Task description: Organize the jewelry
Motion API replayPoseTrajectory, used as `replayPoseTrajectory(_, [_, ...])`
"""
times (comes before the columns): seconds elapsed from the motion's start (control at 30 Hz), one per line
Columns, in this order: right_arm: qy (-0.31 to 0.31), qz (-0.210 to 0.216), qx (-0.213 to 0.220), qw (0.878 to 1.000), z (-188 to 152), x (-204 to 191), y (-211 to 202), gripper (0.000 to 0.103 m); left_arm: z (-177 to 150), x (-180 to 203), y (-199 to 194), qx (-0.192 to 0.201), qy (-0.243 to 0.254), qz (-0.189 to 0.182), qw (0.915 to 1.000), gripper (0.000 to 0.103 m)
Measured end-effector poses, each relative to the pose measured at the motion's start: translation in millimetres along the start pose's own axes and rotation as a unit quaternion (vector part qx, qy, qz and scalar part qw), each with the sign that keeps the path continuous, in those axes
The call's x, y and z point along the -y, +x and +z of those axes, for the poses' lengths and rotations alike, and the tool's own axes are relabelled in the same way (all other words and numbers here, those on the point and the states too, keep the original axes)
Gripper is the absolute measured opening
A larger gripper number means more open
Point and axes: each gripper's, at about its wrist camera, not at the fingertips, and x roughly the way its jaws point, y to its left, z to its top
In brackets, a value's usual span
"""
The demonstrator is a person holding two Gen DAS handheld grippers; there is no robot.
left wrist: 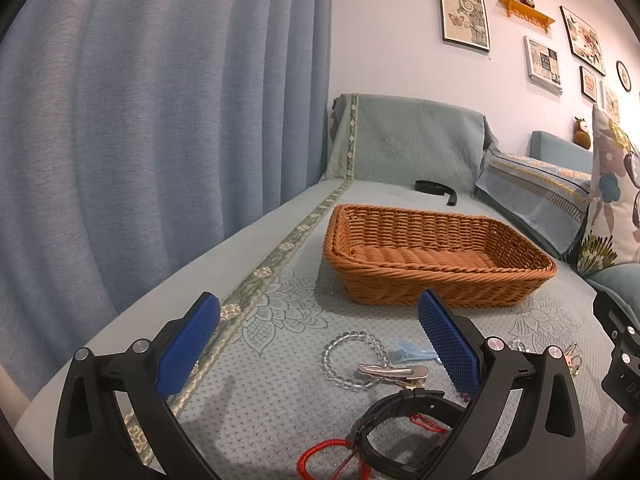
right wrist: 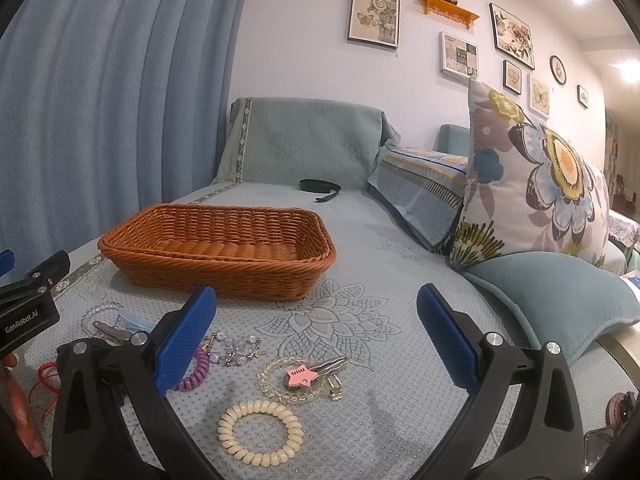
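An empty brown wicker basket point(left wrist: 436, 254) point(right wrist: 224, 250) sits on the grey-green sofa cover. My left gripper point(left wrist: 320, 340) is open above a clear bead bracelet point(left wrist: 348, 354), a silver hair clip point(left wrist: 394, 372), a black band point(left wrist: 404, 412) and a red cord point(left wrist: 324, 454). My right gripper point(right wrist: 316, 332) is open above a cream coil hair tie point(right wrist: 260, 432), a pink star clip point(right wrist: 302, 376) on a clear bracelet, a purple coil tie point(right wrist: 196, 376) and a bead chain point(right wrist: 236, 350).
A black strap point(left wrist: 436, 189) point(right wrist: 320, 187) lies behind the basket. A flowered cushion point(right wrist: 532, 184) and a teal cushion point(right wrist: 560, 300) stand to the right. A blue curtain point(left wrist: 160, 120) hangs on the left. The other gripper's body point(right wrist: 28, 308) shows at the left edge.
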Motion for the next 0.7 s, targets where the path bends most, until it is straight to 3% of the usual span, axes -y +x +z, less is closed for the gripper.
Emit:
replayPoseTrajectory(0.13, [0.001,-0.003,-0.004,1.000,2,5,0,0.093,0,-7,8,-0.024,-0.016,-0.032,0.9991,0.095])
replayPoseTrajectory(0.2, [0.006,-0.003,-0.008,1.000,3,9,0,0.088,5,-20,12,-0.051,-0.036,-0.074,0.9954,0.095])
replayPoseTrajectory(0.27, [0.006,-0.005,-0.015,1.000,4,10,1,0.081,11,-30,13,-0.064,-0.032,-0.102,0.9922,0.089])
replayPoseTrajectory(0.4, [0.011,0.008,-0.051,0.999,6,13,3,0.067,18,-41,8,-0.072,0.009,-0.119,0.9903,0.088])
replayPoseTrajectory(0.47, [0.013,0.015,-0.064,0.998,3,14,1,0.060,25,-50,17,-0.155,0.011,-0.129,0.9794,0.088])
replayPoseTrajectory(0.5, [0.010,0.015,-0.076,0.997,0,17,-2,0.058,25,-53,19,-0.168,0.009,-0.137,0.9760,0.086])
replayPoseTrajectory(0.53, [0.009,0.014,-0.062,0.998,-4,19,-5,0.057,24,-55,22,-0.180,0.011,-0.142,0.9733,0.084])
replayPoseTrajectory(0.67, [0.016,0.020,-0.102,0.994,-18,37,-13,0.042,11,-52,33,-0.209,0.018,-0.166,0.9636,0.063])
replayPoseTrajectory(0.7, [0.023,0.028,-0.120,0.992,-24,45,-14,0.039,6,-50,35,-0.217,0.023,-0.175,0.9599,0.054])
